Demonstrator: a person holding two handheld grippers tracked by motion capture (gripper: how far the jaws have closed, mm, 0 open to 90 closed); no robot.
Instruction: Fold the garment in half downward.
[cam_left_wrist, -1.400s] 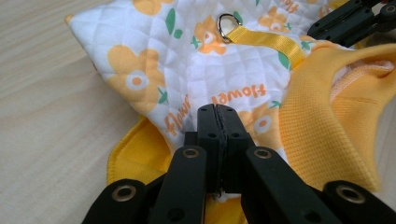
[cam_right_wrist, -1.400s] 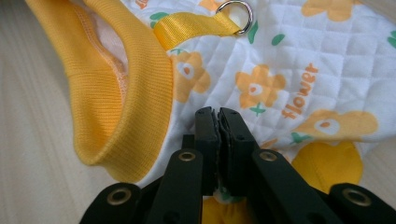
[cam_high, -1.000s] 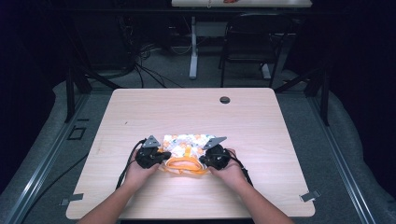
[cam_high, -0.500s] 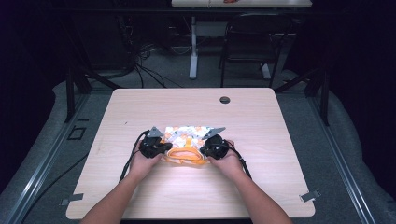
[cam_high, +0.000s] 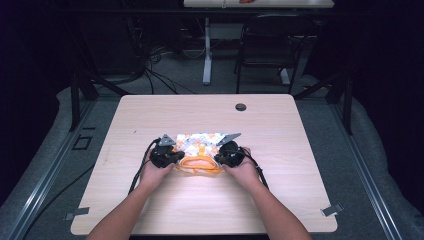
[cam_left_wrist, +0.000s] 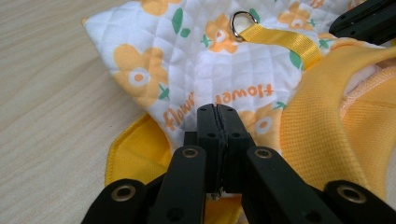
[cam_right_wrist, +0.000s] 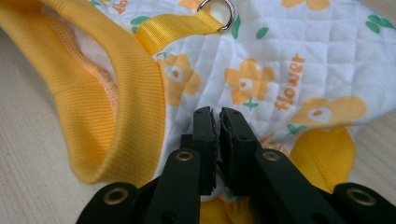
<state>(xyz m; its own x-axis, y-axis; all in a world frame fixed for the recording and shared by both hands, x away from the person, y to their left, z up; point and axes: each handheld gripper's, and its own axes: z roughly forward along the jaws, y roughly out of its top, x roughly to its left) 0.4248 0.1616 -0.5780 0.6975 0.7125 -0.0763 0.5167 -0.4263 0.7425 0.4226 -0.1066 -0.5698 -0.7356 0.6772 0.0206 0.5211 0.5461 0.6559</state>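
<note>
Quilted flower-print garment (cam_high: 199, 145), mid-table (cam_high: 280, 150): left gripper (cam_left_wrist: 217, 122) and right gripper (cam_right_wrist: 219, 128) flank it, jaws clamped on its fabric.

We see the left gripper (cam_left_wrist: 217, 112) and right gripper (cam_right_wrist: 215, 116): black jaws with brass-ringed screw holes, grey three-cornered plates, black cables trailing toward six o'clock, forearms unsleeved.

You have a quilted white pet vest (cam_high: 200, 147) with orange flowers, yellow ribbed collar (cam_right_wrist: 116, 93) and metal ring (cam_left_wrist: 244, 21), flat mid-bench.
</note>
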